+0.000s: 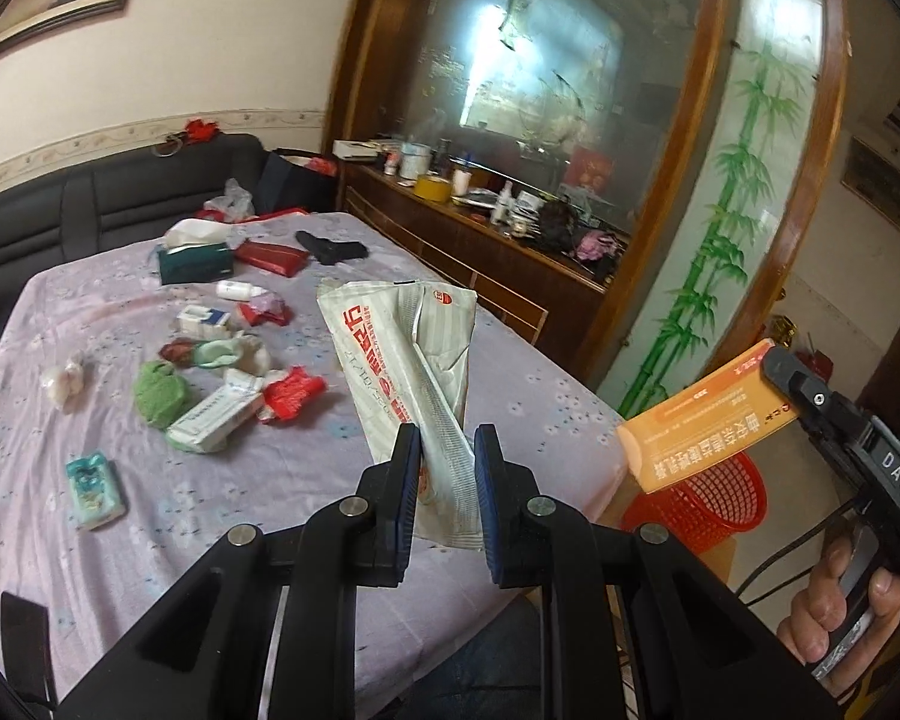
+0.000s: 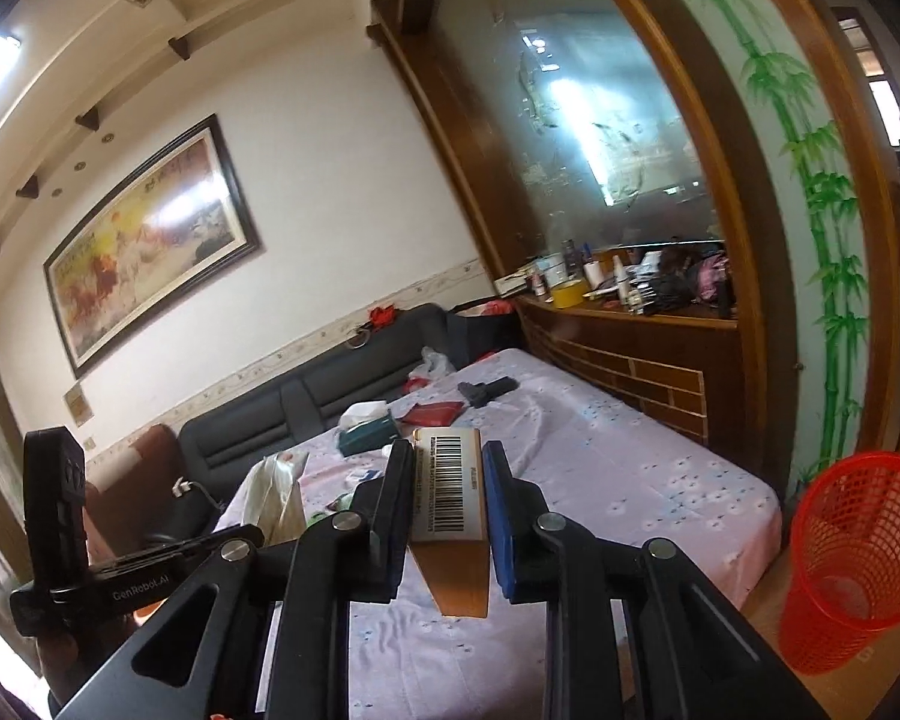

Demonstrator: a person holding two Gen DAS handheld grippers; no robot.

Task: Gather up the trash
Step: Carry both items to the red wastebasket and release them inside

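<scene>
While the left gripper (image 1: 447, 450) is gripping a white-and-red wrapper (image 1: 402, 348) above the cloth-covered table (image 1: 510, 396), the right gripper (image 2: 449, 471) is clamping an orange box (image 2: 450, 498); a red mesh basket (image 2: 852, 564) is standing just beside the table's corner.

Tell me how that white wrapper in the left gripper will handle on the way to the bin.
The white wrapper looks thin and creased, so probably light and floppy. It stands up from the jaws only along its fold, so it may droop. Its glossy film could slip.
</scene>
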